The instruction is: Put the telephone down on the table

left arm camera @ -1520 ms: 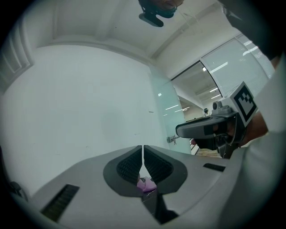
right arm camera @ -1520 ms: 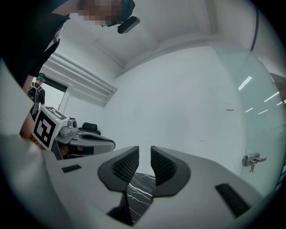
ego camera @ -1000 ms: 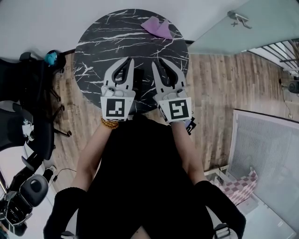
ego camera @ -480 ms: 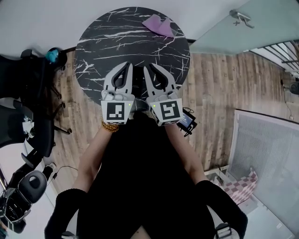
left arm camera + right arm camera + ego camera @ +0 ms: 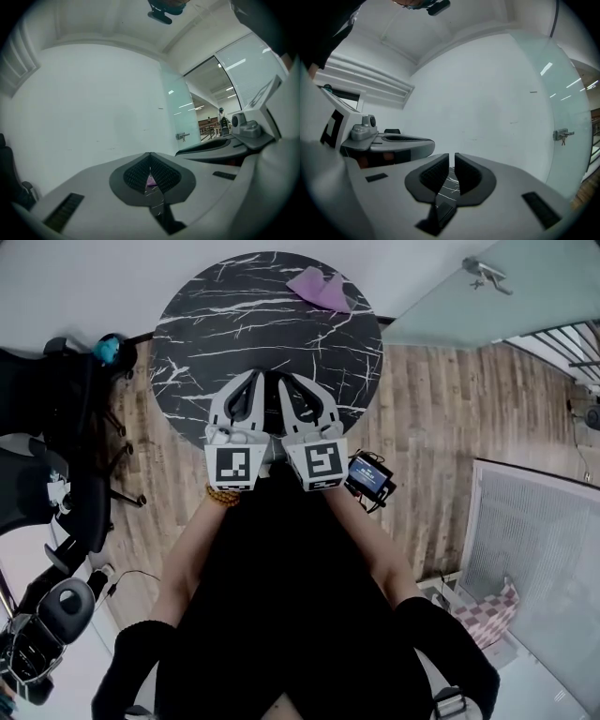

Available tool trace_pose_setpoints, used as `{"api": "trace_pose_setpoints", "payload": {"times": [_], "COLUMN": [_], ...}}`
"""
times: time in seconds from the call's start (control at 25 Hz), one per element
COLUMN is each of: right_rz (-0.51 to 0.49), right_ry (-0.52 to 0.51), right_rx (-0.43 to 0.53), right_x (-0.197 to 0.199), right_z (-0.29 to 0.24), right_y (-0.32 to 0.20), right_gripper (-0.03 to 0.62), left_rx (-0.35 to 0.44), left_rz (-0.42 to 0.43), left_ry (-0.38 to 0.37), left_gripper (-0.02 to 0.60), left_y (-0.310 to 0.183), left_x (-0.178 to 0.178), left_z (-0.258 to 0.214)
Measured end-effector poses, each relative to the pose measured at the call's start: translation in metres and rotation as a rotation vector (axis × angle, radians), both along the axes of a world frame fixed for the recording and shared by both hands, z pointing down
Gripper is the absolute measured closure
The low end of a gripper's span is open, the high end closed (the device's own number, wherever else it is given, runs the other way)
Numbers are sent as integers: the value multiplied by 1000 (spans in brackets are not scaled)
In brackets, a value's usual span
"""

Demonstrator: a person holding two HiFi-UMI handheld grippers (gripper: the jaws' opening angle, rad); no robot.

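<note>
Black marble desk (image 5: 187, 324) lies under both grippers, level, side by side, pointing far. Left gripper (image 5: 150, 154) has its fingers (image 5: 164, 176) pressed together. Right gripper (image 5: 452, 154) fingers (image 5: 435, 173) have just been closing and almost touch, nothing between. The telephone (image 5: 273, 418) seems to be the dark shape on the desk between the grippers

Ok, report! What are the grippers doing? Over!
Left gripper shut, empty. Right gripper just closed, empty. Both over table. Phone not made out; cloth far off.
</note>
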State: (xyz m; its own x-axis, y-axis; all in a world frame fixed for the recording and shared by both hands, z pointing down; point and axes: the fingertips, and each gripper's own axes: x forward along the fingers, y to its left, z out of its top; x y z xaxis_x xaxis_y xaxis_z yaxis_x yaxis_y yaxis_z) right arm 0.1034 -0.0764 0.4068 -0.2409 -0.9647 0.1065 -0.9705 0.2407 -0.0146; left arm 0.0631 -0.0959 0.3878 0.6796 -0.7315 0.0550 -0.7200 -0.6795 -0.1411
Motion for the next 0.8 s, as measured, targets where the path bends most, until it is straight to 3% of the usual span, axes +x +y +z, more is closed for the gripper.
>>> {"api": "trace_pose_setpoints", "payload": {"times": [0.8], "right_rz": [1], "right_ry": [0], "right_rx": [-21], "right_x": [-4], "right_z": [22], "right_y": [4], "right_gripper": [542], "left_rx": [-13], "left_rz": [-26], "left_ry": [-30], "left_gripper": [568], "left_y": [5], "left_x": [-8], "left_z": [26]}}
